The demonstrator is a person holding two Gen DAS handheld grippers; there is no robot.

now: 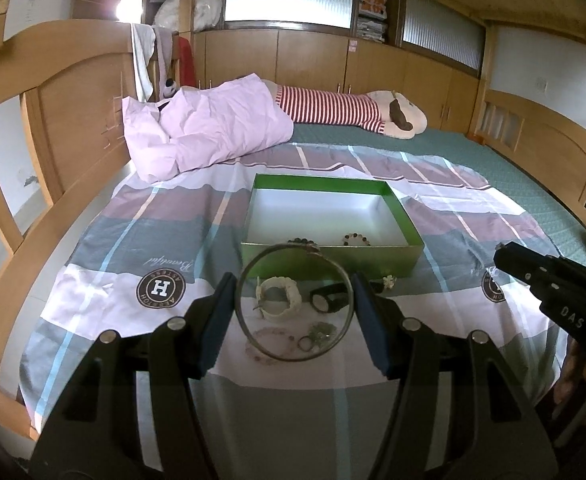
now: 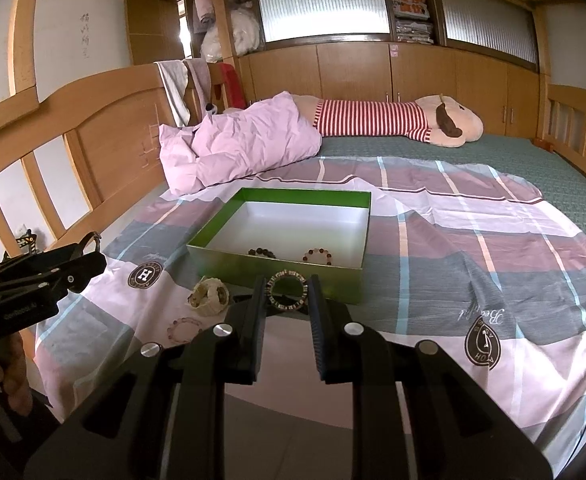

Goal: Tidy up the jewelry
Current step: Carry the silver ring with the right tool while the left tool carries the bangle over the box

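**A:** Status: both tools loaded. Left tool (image 1: 293, 300) is clamped across a big thin bangle (image 1: 293, 304), pads on its two outer sides. Right tool (image 2: 287, 292) is clamped on a small beaded ring bracelet (image 2: 287, 289). Both hang short of the green box (image 2: 277, 276), on its near side.

**B:** What's in the box?

**A:** Two bead bracelets, a dark one (image 2: 261, 253) and a lighter one (image 2: 317, 256), both near the front wall. The rest is loose on the bed sheet (image 2: 473, 280) in front of the box: white cuff (image 2: 209, 295), pink bead bracelet (image 2: 185, 328), a dark band (image 1: 327, 298), a small tangle of chain (image 1: 319, 334).

**B:** Risks?

**A:** My read: the bangle is the worst. It's thin, hard and round, and held only on its rim. If I tilt it, it could pivot between the pads or spring out. It's also wide, so a low carry could clip the front wall and shove the box, which sits on soft bedding.

**B:** And the right?

**A:** The bracelet looks elastic, so it may squash and slip. The two tools are close together, so they could also collide over the box. I'd go one at a time.
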